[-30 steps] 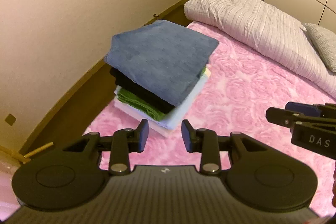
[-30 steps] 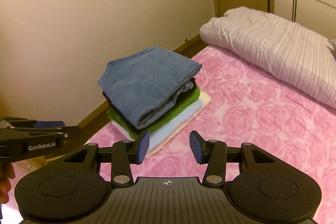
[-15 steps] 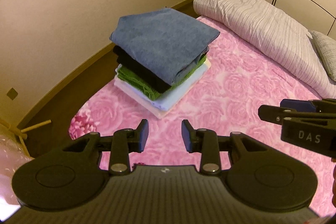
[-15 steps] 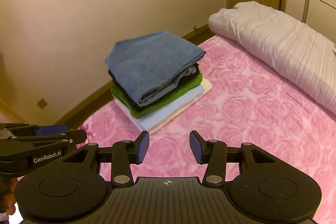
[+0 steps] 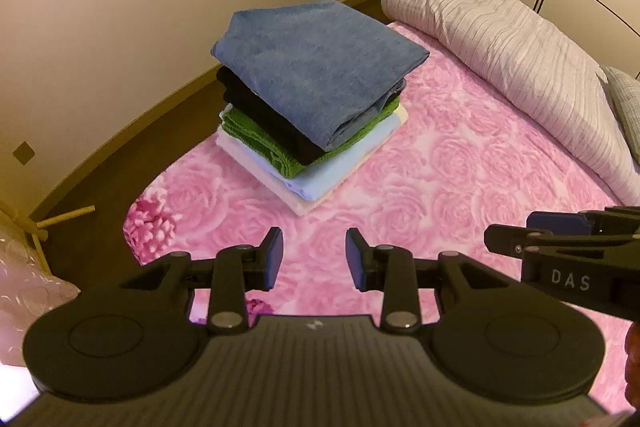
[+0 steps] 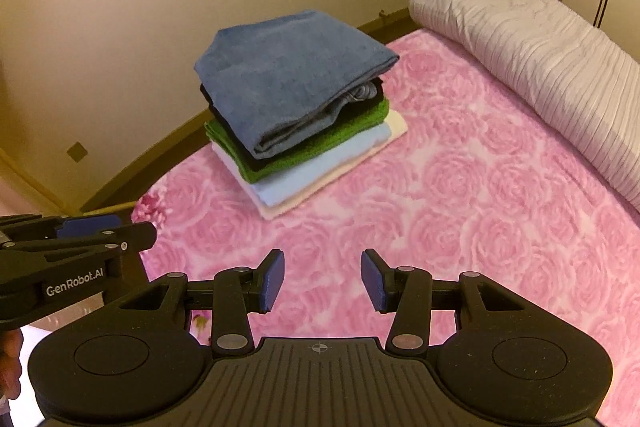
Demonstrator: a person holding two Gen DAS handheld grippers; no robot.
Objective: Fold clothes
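Only the left wrist view is showing a grey pillow (image 5: pixel 626 107) beyond the rolled quilt (image 5: pixel 520 55), while the right wrist view is revealing striped fabric (image 6: pixel 362 91) tucked inside the blue top layer. Both are showing the pile of folded clothes (image 5: pixel 316 99) sitting near the corner of the pink rose bedspread (image 5: pixel 460 187). Left gripper (image 5: pixel 314 263), lettered "GenRobot.AI", and right gripper (image 6: pixel 322 277), lettered "DAS", are hovering apart, jaws parted, grasping nothing.
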